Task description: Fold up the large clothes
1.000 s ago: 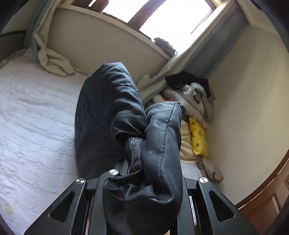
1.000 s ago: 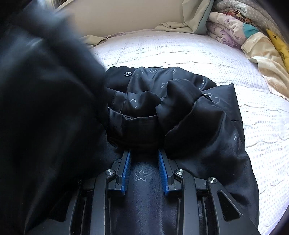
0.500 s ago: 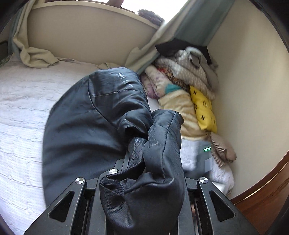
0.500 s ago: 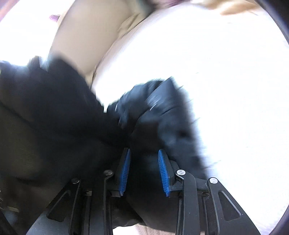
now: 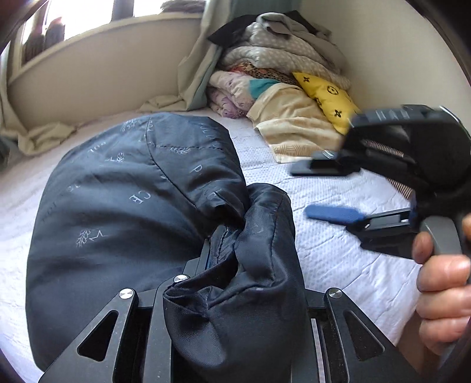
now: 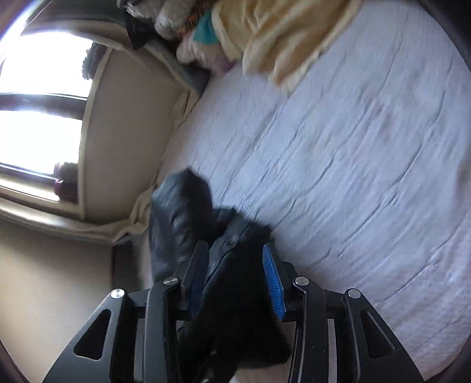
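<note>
Opening hand-held gripper pair [image 5: 232, 244] [image 6: 235, 277], dark jacket [image 5: 132, 206] lettered "CE" between both jaws.

One dark jacket [image 5: 123, 212] on one bed [image 5: 329, 253], with two tongs and one hand in view.
Counted: one jacket at lower left; one left tongs [image 5: 223, 253] at bottom centre; one right tongs [image 5: 318, 191] at right, showing two fingers [image 5: 332, 212]; one hand [image 5: 441, 294] at lower right; one yellow pillow [image 5: 326, 97], upper right; one heap of folded bedding [image 5: 279, 59], top centre; one window [image 5: 88, 11], upper left.
</note>
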### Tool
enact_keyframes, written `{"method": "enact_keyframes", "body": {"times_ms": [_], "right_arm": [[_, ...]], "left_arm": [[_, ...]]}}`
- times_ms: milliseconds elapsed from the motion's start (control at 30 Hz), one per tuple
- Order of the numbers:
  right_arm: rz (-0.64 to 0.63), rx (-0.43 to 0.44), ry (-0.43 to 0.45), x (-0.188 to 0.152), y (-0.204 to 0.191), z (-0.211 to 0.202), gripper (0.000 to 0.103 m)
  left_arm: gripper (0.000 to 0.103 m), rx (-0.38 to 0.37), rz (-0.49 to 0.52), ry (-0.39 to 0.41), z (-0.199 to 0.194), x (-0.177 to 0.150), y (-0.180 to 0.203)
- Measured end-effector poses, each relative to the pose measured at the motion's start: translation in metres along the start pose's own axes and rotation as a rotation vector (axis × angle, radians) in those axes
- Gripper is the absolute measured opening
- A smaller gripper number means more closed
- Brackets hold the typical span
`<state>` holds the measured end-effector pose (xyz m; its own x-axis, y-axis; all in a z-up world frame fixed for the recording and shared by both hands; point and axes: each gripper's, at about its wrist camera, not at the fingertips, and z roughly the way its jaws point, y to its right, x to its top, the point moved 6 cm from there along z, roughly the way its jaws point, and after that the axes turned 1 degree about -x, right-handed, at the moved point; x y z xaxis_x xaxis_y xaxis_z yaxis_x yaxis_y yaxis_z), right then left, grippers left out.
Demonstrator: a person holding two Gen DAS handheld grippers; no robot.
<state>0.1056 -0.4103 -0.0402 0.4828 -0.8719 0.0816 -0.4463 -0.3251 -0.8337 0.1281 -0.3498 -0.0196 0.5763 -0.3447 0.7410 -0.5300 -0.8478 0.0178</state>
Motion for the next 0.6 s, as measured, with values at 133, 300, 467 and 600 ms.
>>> {"method": "enact_keyframes", "body": {"times_ms": [133,300,467,600], "right_arm": [[0.056,0.100,-0.126,-0.008,0.007,0.018,0.070],[-0.030,0.106,-0.224,-0.006,-0.011,0.054,0.068],[-0.123,0.053,-0.302,-0.009,-0.021,0.090,0.046],[-0.170,0.028,-0.310,-0.004,-0.027,0.104,0.037]], "left_arm": [[0.029,-0.005,0.047,0.012,0.002,-0.006,0.007],[0.036,-0.022,0.102,0.000,0.006,-0.009,0.011],[0.043,-0.032,0.133,-0.021,0.009,-0.012,0.013],[0.051,-0.049,0.151,-0.060,0.006,-0.013,0.011]]}}
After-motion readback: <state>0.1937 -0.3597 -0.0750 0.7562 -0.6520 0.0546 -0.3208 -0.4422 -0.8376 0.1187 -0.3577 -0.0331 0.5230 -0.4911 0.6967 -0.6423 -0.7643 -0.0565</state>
